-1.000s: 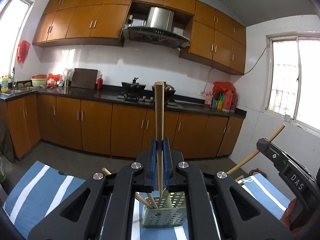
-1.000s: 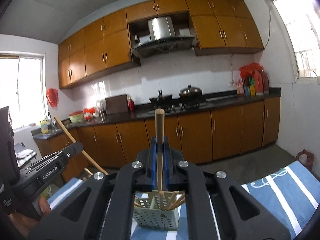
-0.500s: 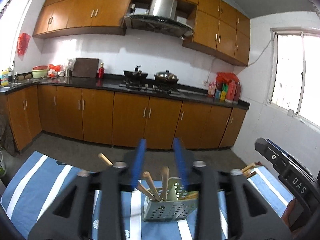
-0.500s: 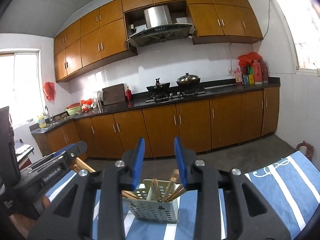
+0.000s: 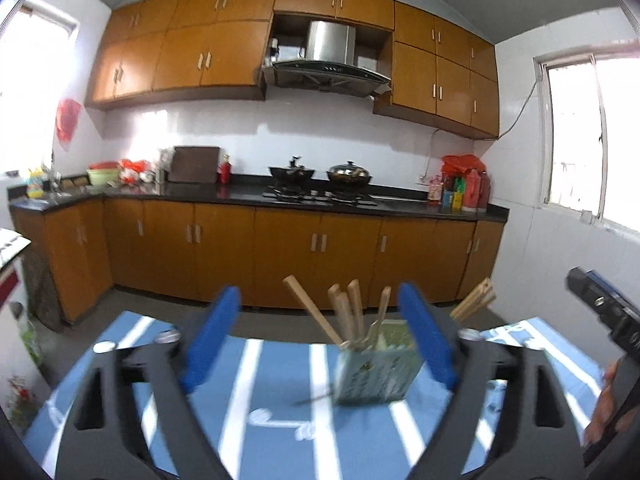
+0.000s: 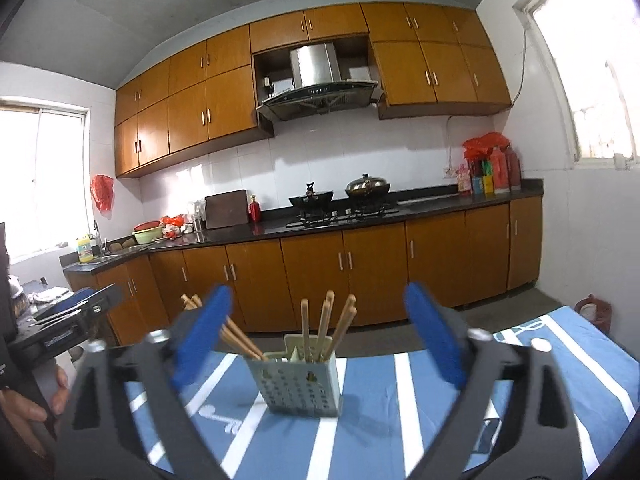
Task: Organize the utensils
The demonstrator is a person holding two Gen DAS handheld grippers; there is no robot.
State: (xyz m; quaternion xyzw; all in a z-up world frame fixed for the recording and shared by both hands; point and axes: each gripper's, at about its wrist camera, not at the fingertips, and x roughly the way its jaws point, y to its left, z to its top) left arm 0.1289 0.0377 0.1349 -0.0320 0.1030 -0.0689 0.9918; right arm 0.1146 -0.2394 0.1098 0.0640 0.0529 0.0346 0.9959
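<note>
**Utensil holder with wooden utensils, seen between two spread grippers**

Nearest the lens in each wrist view stand the black gripper arms with blue finger pads. The left gripper (image 5: 320, 344) has its fingers spread wide and holds nothing; the right gripper (image 6: 318, 338) is likewise spread wide and empty. Neither touches the holder.

Between the fingers stands the utensil holder (image 6: 298, 386), a pale green, box-shaped plastic caddy with perforated walls, upright on the tablecloth (image 6: 404, 400). In the left view the same holder (image 5: 374, 372) appears blurred, slightly right of centre. It contains several wooden utensils (image 6: 326, 326): straight, light-brown handles with rounded ends, most leaning slightly, one set (image 6: 236, 338) tilted strongly toward the left. In the left view the wooden handles (image 5: 346, 316) fan upward from the holder's mouth; which compartment each occupies cannot be told.

The tablecloth is blue fabric with white stripes and a white printed motif.

Beyond the table lie a grey floor, orange-brown wooden cabinets (image 6: 312, 272), a dark countertop (image 6: 432, 200) bearing two pots (image 6: 366, 188) on a stove, and a steel range hood (image 6: 316, 76) above.
</note>
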